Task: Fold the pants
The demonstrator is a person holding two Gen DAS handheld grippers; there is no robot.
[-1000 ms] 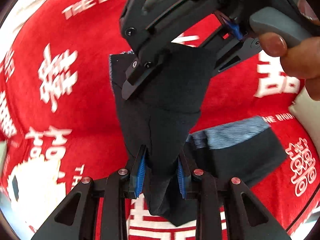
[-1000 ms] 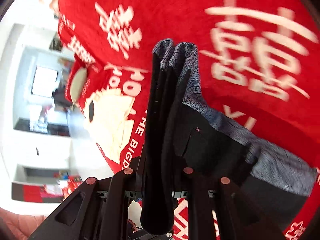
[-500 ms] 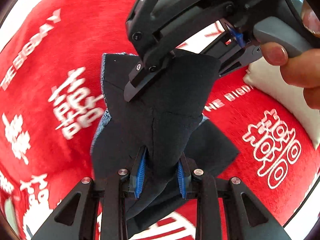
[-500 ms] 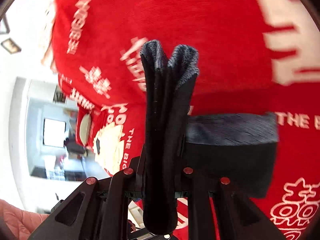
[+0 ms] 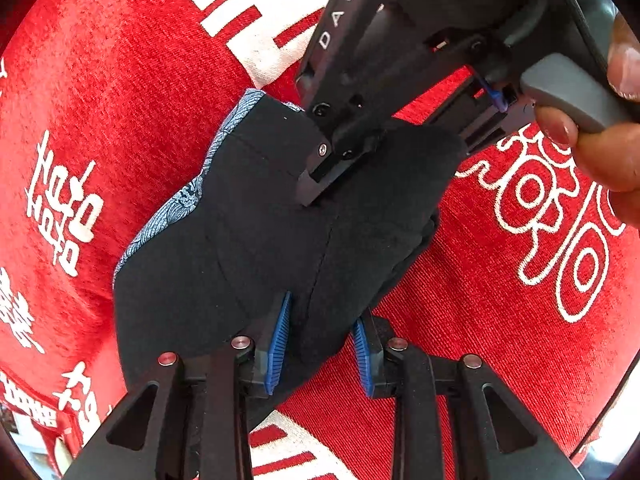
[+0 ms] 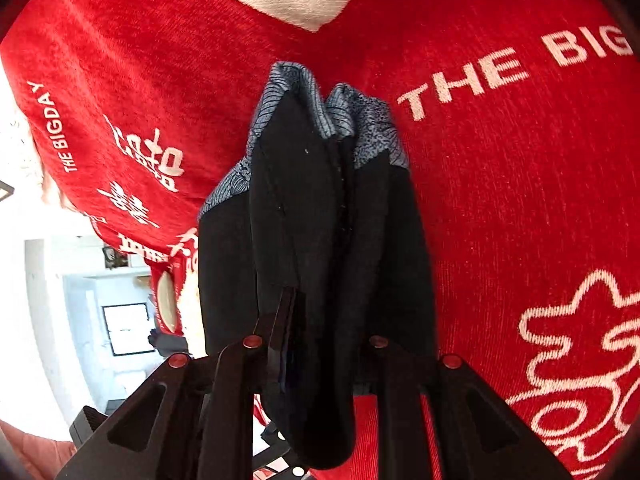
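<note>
The soft black pants with a blue-grey patterned band (image 5: 256, 216) lie bunched on the red cloth with white letters (image 5: 120, 80), right under both tools. The left tool (image 5: 320, 344) and the right tool (image 6: 320, 344) each have a fold between their pads, and both are opening a little. The bundle stretches away from the left tool toward the right one, which bites its far end.

A red plush cloth (image 6: 500, 200) with white lettering covers the surface; beyond its left edge, a bright white room with a dark-framed window (image 6: 126, 328)
</note>
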